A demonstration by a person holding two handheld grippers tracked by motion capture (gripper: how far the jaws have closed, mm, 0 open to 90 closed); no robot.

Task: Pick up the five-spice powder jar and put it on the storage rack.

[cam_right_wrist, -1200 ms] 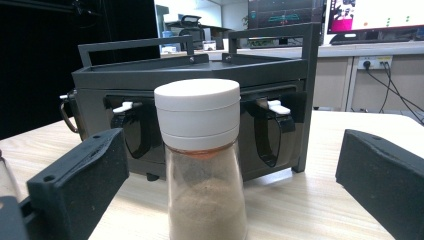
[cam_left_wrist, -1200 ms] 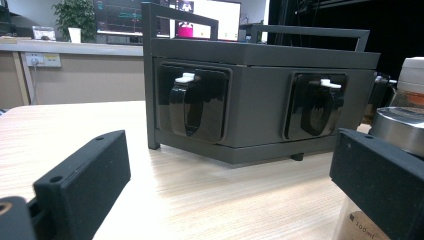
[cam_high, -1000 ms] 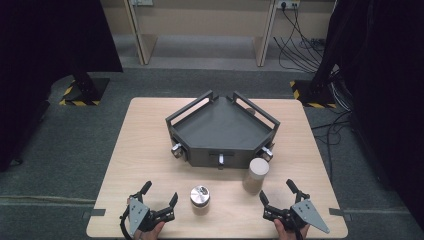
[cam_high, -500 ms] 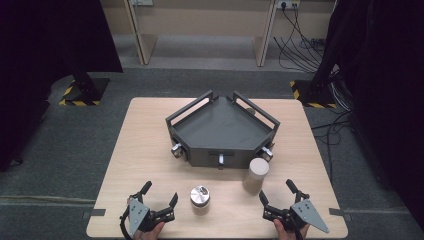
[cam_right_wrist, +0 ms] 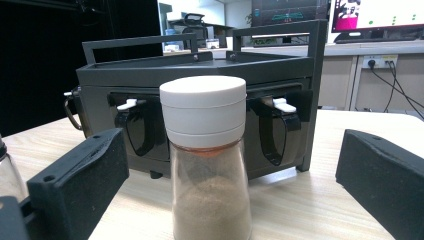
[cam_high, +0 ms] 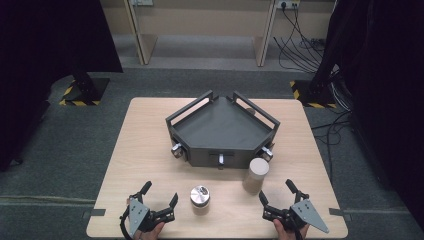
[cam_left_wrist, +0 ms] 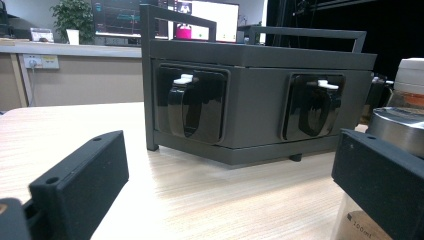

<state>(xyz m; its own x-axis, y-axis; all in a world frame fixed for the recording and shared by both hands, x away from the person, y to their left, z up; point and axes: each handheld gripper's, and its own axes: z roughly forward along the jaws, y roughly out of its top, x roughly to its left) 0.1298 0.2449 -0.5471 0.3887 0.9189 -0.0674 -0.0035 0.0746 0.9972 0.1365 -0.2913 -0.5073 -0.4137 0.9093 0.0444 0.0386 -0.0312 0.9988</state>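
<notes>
Resting at the near counter (cam_high: 150, 140) edge, left gripper (cam_high: 159, 200) and right gripper (cam_high: 278, 197) both have fingers apart, holding nothing. Steel-capped jar (cam_high: 200, 199) stands between them, nearer the left. White-lidded spice jar (cam_high: 256, 175) stands just ahead of the right gripper, close before the dark rack (cam_high: 222, 129).

Looking steeply down from above the table's (cam_high: 130, 150) near edge; two low, close tabletop views facing forward (both sharing the dark rack (cam_left_wrist: 260, 100)).
</notes>
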